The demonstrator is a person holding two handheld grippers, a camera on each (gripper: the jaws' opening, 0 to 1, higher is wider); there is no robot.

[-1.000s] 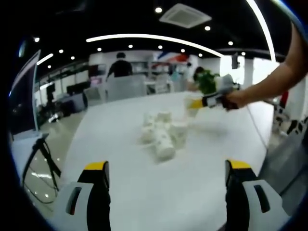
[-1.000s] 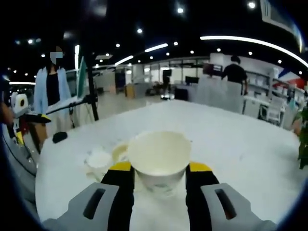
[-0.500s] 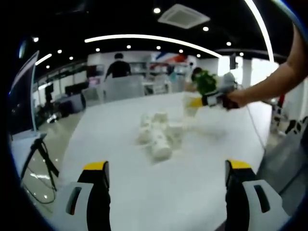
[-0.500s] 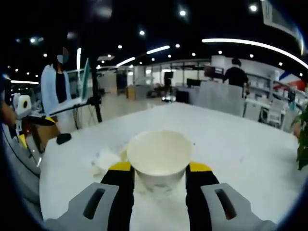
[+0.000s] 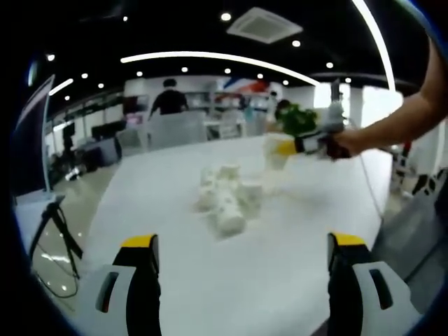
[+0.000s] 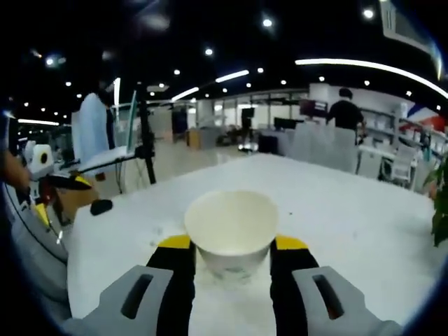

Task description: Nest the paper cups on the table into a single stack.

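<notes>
1. The right gripper (image 6: 231, 255) has its two yellow-tipped jaws closed against the sides of a paper cup (image 6: 232, 231), which sits upright between them with its open mouth up.
2. Beyond that held cup the white table (image 6: 350, 210) stretches ahead of the jaws.
3. The left gripper (image 5: 241, 255) has its jaws spread wide with nothing between them.
4. Ahead of the left jaws, well apart from them, a cluster of paper cups (image 5: 227, 199) lies jumbled on the table, some tipped over.
5. Further out and to the right of the cluster, in the left gripper view, the right gripper hangs above the table with its cup.
</notes>
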